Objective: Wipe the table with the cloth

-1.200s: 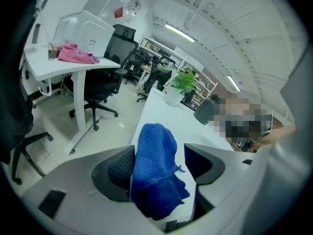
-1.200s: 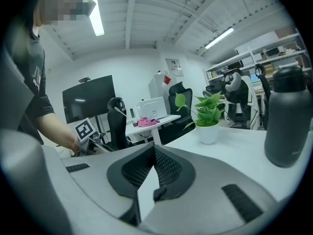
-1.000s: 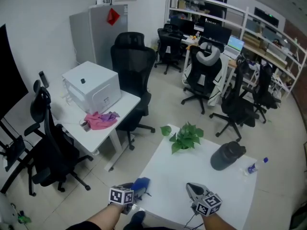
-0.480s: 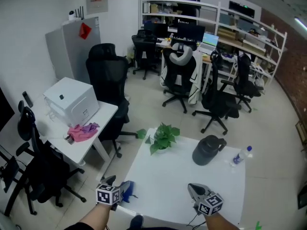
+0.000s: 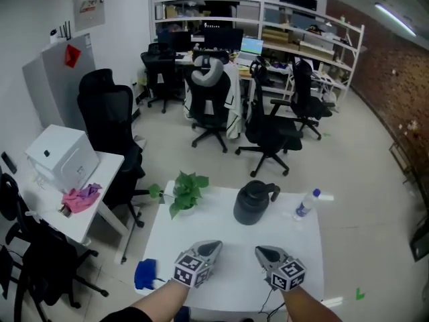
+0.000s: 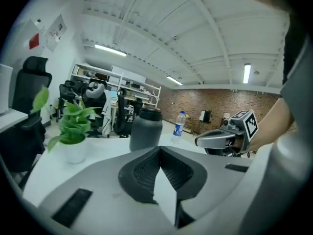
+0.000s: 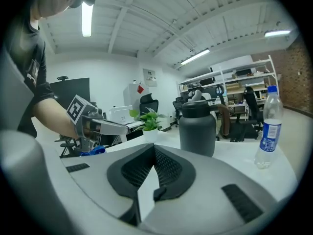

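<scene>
left gripper [image 5: 210, 248]: jaws together, empty | right gripper [image 5: 262, 252]: jaws together, empty | both side by side over near part of table [image 5: 228, 237] | cloth [image 5: 145, 274]: blue, bunched at table's left edge near front corner (apart from both grippers) | far side: plant [image 5: 182, 192], jug [image 5: 253, 203], bottle [image 5: 305, 204]

The white table [image 5: 234, 240] bears potted plant [image 5: 181, 193], dark jug [image 5: 253, 203], water bottle [image 5: 305, 204] and blue cloth [image 5: 145, 274].
</scene>
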### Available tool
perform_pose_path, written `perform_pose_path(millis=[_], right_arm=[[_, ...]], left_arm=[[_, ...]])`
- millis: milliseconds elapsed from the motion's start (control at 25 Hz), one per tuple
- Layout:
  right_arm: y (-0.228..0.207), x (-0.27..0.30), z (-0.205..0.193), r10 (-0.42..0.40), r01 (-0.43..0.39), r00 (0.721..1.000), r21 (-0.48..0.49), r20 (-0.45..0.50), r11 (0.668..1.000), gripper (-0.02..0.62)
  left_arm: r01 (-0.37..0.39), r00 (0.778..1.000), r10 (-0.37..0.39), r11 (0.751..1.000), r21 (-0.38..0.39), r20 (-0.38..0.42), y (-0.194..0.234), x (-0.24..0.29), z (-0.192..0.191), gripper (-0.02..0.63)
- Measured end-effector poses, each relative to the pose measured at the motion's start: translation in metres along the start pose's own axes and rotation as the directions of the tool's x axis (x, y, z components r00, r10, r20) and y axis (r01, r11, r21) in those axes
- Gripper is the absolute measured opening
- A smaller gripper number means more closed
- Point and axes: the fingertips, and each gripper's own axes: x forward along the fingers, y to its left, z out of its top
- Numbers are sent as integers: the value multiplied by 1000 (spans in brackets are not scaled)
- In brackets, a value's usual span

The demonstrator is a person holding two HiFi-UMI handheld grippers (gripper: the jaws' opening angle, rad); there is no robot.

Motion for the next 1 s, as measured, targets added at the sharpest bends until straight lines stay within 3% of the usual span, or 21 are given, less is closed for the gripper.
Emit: perform_pose_path(millis=[280,440,1000], right_arm=[[-24,-4,-13,-18,18,1000,42,-4,999,12],[-37,-8,-15,-50,50,999,52,-9,997,11],[-34,-3,-18,-26,26,999,17,-44,1000,9]], left_arm=[[50,997,-45,997,62,-68,-31,62,-26,0],[50,997,-46,997,55,-66,-34,66,-26,0],[31,998,-29,999,37,-52,-22,60,-20,0]])
